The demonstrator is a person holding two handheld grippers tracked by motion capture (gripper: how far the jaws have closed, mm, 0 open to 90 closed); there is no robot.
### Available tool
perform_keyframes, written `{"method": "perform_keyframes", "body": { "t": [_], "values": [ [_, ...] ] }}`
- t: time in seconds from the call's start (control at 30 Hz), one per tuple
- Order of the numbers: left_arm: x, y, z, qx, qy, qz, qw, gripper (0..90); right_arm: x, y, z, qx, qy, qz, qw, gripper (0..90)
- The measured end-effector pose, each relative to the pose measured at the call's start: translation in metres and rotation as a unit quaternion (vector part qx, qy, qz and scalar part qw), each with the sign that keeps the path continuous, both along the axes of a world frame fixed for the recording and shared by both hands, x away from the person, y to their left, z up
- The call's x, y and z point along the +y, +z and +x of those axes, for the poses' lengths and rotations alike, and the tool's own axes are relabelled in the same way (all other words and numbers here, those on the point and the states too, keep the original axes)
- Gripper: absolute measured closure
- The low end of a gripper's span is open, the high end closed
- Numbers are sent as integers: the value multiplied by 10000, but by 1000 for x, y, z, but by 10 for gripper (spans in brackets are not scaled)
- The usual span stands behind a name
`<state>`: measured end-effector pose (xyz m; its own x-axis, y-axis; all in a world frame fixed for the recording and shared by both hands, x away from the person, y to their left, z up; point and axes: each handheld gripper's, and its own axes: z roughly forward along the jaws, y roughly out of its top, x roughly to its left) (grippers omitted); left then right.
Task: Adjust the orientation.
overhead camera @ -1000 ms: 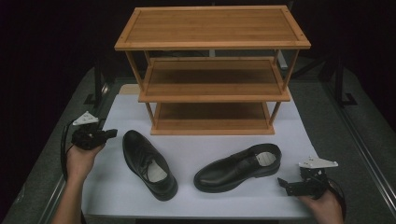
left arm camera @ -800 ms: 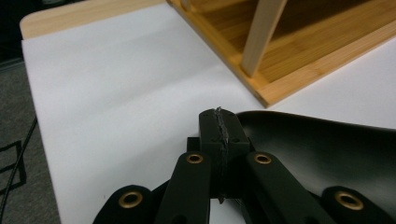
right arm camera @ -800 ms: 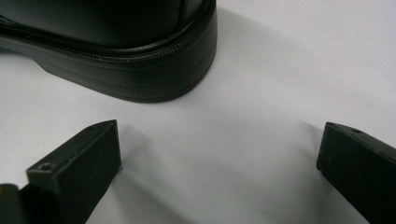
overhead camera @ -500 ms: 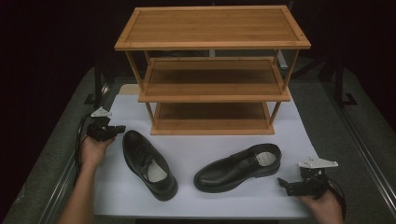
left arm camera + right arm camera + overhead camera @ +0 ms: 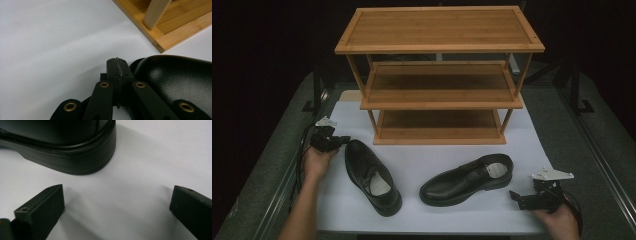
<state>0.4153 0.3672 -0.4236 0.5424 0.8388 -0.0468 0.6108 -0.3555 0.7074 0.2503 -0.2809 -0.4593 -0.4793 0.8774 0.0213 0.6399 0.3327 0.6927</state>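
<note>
Two black leather shoes lie on a white sheet (image 5: 422,212). The left shoe (image 5: 371,176) points toward the front edge, and the right shoe (image 5: 467,180) lies on its side with its toe to the left. My left gripper (image 5: 343,139) sits just left of the left shoe's heel (image 5: 175,80). Its jaws are pressed together (image 5: 117,65) with nothing between them. My right gripper (image 5: 514,196) rests on the sheet just right of the right shoe's heel (image 5: 75,150). Its jaws stand wide apart (image 5: 117,205) over bare sheet.
A three-tier bamboo rack (image 5: 439,30) stands behind the shoes, all its shelves bare. Its bottom corner (image 5: 160,42) lies close ahead of the left gripper. Dark grey table borders (image 5: 572,125) and a metal rail flank the sheet.
My left gripper has moved right and down to the heel of the left shoe, staying shut. The right gripper and both shoes have not moved.
</note>
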Motion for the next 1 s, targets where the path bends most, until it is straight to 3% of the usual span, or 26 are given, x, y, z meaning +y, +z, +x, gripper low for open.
{"method": "perform_keyframes", "body": {
  "t": [0.3, 0.53, 1.0],
  "values": [
    [-25, -2, 4, -30, -298, -124, 9995, 900, 0, 0, 0, 0, 0, 3, 10000, 0],
    [-56, -2, 7, -81, -637, -129, 9979, 900, 0, 0, 0, 0, -1, 7, 10000, 0],
    [-91, -5, 7, -115, -954, -211, 9951, 900, 0, 0, 0, -1, -1, 10, 10000, 0]
  ]
}}
